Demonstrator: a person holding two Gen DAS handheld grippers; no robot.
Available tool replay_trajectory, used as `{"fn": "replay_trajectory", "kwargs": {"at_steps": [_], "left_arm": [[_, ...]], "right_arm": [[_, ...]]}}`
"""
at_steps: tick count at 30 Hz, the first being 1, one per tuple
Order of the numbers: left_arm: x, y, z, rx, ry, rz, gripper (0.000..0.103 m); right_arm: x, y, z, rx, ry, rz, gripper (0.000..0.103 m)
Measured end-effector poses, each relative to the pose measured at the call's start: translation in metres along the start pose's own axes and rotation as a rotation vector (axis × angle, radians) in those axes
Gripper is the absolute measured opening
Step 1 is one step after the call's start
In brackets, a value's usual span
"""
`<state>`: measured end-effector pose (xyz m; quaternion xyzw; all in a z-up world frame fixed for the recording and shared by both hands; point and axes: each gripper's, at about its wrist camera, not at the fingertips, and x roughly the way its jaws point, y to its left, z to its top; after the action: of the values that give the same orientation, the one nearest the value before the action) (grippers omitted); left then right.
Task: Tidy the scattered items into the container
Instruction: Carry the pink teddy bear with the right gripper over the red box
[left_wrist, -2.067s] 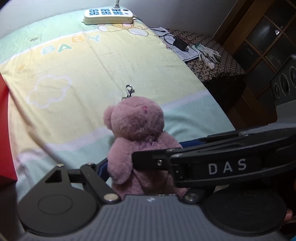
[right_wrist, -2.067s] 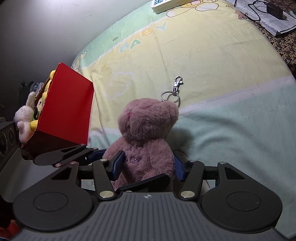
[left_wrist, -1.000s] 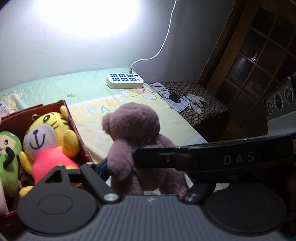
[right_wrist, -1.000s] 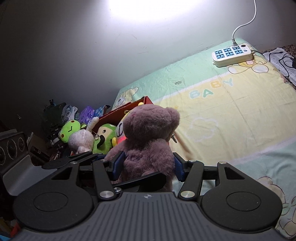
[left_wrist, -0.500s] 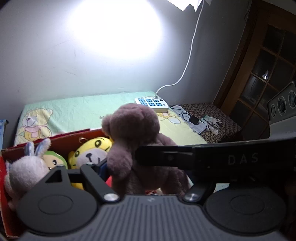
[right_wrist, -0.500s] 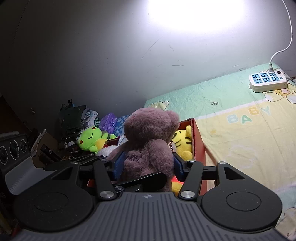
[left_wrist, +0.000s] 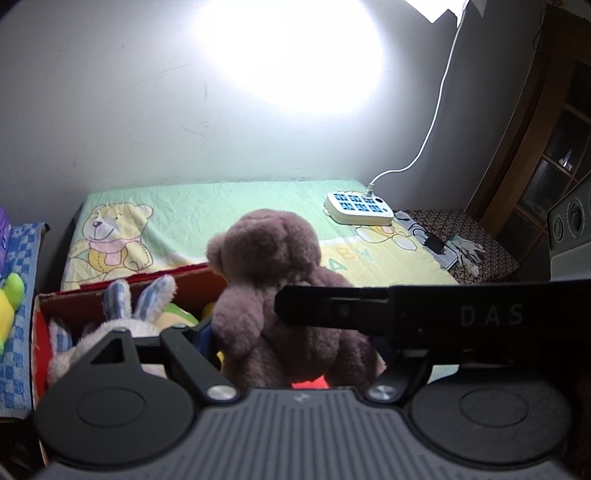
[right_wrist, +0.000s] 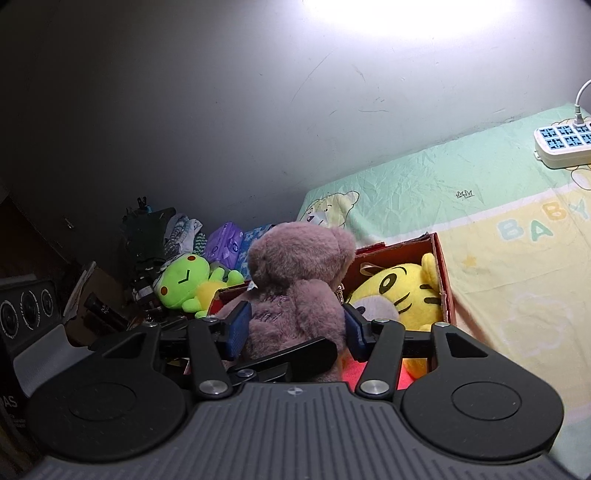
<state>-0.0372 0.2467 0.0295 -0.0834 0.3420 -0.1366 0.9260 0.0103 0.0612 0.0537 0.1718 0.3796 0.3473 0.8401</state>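
A mauve plush bear (left_wrist: 273, 288) (right_wrist: 299, 291) is clamped between both grippers and held in the air above the red box (left_wrist: 177, 282) (right_wrist: 441, 280). My left gripper (left_wrist: 291, 343) and right gripper (right_wrist: 295, 328) are both shut on its body. The right gripper's black finger crosses the left wrist view in front of the bear. In the box lie a grey rabbit with blue ears (left_wrist: 122, 314) and a yellow tiger (right_wrist: 402, 291). The bear hides the middle of the box.
The box stands at the left end of a pastel baby-print sheet (left_wrist: 229, 206) (right_wrist: 517, 258). A white power strip (left_wrist: 358, 208) (right_wrist: 561, 144) lies at the far side. A green frog plush (right_wrist: 188, 284) and clutter sit left of the box. A wall is behind.
Both grippers lifted the bear off the sheet and carried it left; it now hangs over the open box, further over it than half a second ago.
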Motion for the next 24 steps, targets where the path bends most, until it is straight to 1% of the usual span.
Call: {"fn": "replay_trajectory", "kwargs": {"at_steps": [5, 11, 13, 15, 18, 22, 24], "left_arm": [[0.017, 0.014, -0.004, -0.018, 0.035, 0.000, 0.079], [0.029, 0.012, -0.006, 0.018, 0.037, 0.023, 0.083], [0.033, 0.007, -0.008, 0.052, 0.035, 0.040, 0.085], [0.036, 0.003, -0.011, 0.086, 0.033, 0.057, 0.087], [0.035, 0.002, -0.015, 0.105, 0.028, 0.069, 0.088], [0.028, 0.004, -0.017, 0.095, 0.027, 0.066, 0.088], [0.023, 0.007, -0.016, 0.076, 0.024, 0.061, 0.088]], "right_arm": [[0.015, -0.003, -0.001, -0.013, 0.022, -0.022, 0.055], [0.024, -0.012, 0.000, -0.013, 0.043, -0.048, 0.056], [0.030, -0.018, -0.001, 0.000, 0.064, -0.072, 0.056], [0.034, -0.022, -0.003, 0.009, 0.079, -0.067, 0.056], [0.034, -0.023, -0.006, 0.003, 0.077, -0.056, 0.059], [0.032, -0.023, -0.006, 0.015, 0.074, -0.040, 0.059], [0.026, -0.024, -0.005, 0.027, 0.054, -0.032, 0.060]]}}
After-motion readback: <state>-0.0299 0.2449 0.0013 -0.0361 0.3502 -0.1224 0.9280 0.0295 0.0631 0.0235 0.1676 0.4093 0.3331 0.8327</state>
